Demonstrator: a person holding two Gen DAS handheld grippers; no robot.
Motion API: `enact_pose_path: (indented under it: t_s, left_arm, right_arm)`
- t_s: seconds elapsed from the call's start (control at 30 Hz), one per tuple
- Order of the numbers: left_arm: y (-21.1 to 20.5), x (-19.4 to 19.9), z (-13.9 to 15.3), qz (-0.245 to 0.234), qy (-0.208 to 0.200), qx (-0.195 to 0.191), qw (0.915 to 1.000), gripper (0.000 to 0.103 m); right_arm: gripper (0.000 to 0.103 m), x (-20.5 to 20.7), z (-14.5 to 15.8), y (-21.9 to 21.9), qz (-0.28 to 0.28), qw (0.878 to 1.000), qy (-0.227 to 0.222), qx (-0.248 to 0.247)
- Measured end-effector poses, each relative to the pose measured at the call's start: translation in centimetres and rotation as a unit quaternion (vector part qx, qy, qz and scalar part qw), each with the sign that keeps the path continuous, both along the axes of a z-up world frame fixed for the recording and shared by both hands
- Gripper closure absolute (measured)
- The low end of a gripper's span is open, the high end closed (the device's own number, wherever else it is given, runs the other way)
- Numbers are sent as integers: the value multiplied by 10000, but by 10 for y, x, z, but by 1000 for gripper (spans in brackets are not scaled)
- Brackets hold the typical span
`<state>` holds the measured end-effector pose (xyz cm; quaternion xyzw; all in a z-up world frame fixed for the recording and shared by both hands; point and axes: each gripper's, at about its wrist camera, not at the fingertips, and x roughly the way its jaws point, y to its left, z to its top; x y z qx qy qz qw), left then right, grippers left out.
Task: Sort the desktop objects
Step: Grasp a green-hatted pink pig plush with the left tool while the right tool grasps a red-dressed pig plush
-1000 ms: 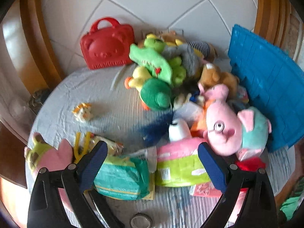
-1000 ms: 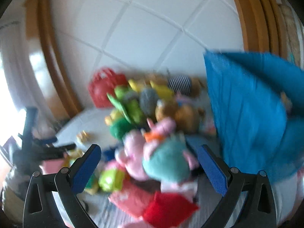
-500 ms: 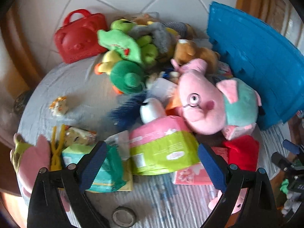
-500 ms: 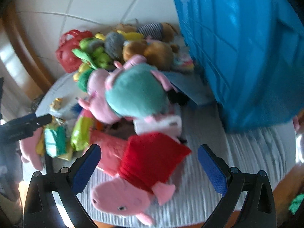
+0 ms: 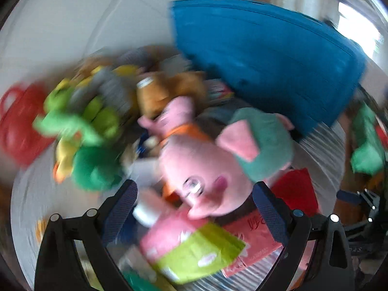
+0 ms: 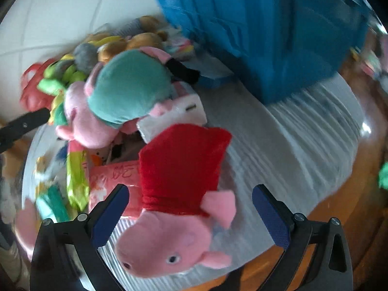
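A heap of toys and packs covers the round table (image 6: 278,145). My left gripper (image 5: 195,209) is open and hovers over a pink-and-green pack (image 5: 191,245), just below a pink pig plush in a teal top (image 5: 213,167); the view is motion-blurred. My right gripper (image 6: 190,209) is open, its fingers either side of a pink pig plush in a red dress (image 6: 179,194) lying near the table's front edge. The teal-topped pig (image 6: 128,89) lies behind it. Neither gripper holds anything.
A tall blue crate (image 5: 266,58) stands at the back right, blue crate (image 6: 278,24). Green and yellow plush toys (image 5: 82,131) and a red bear-shaped case (image 5: 17,121) sit at the left. A pink snack packet (image 6: 114,179) lies beside the red-dressed pig. Bare cloth lies right of it.
Both grippers have swung right and closer to the pile. The left now faces the teal-topped pig and blue crate; the right has dropped nearer the red-dressed pig. Both stay open.
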<state>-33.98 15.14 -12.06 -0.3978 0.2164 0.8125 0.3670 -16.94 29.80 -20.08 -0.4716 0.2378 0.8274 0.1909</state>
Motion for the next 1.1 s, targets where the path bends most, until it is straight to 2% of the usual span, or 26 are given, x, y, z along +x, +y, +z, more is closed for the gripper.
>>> enact_pose_path:
  t_s: [0.2, 0.27, 0.33, 0.4, 0.53, 0.77, 0.83, 0.9, 1.0, 1.03, 1.1]
  left_arm:
    - [50, -10, -22, -1105, 65, -394, 9931, 6]
    - [64, -10, -35, -1366, 196, -675, 9881, 6]
    - [75, -11, -46, -1559, 330, -845, 9836, 0]
    - [83, -14, -52, -1695, 236, -863, 9815, 0]
    - [100, -26, -74, -1845, -263, -866, 9787, 0]
    - [101, -14, -87, -1869, -52, -888, 9783, 0]
    - [96, -15, -83, -1814, -104, -793, 9801, 3]
    - [90, -13, -78, -1791, -183, -676, 9813, 17]
    - [83, -8, -73, -1733, -316, -567, 9827, 31]
    - [81, -6, -73, -1705, -332, -573, 9831, 32]
    - [75, -5, -70, -1616, -385, -521, 9847, 36]
  right_arm:
    - [0, 2, 1, -11, -794, 9966, -201, 90]
    - [0, -2, -2, -12, -906, 9953, -310, 139]
    - [0, -9, -8, -11, -969, 9941, -453, 167]
    - [0, -18, -16, -9, -1004, 9931, -587, 142]
    - [0, -35, -37, -2, -1077, 9912, -765, 67]
    - [0, -34, -56, 2, -1175, 9900, -660, -412]
    - [0, -31, -62, 2, -1205, 9889, -595, -631]
    - [0, -28, -68, 3, -1230, 9874, -527, -846]
    - [0, -34, -73, 0, -1083, 9900, -535, -729]
    - [2, -37, -72, -2, -1019, 9910, -532, -682]
    - [25, -41, -65, -8, -889, 9930, -491, -597]
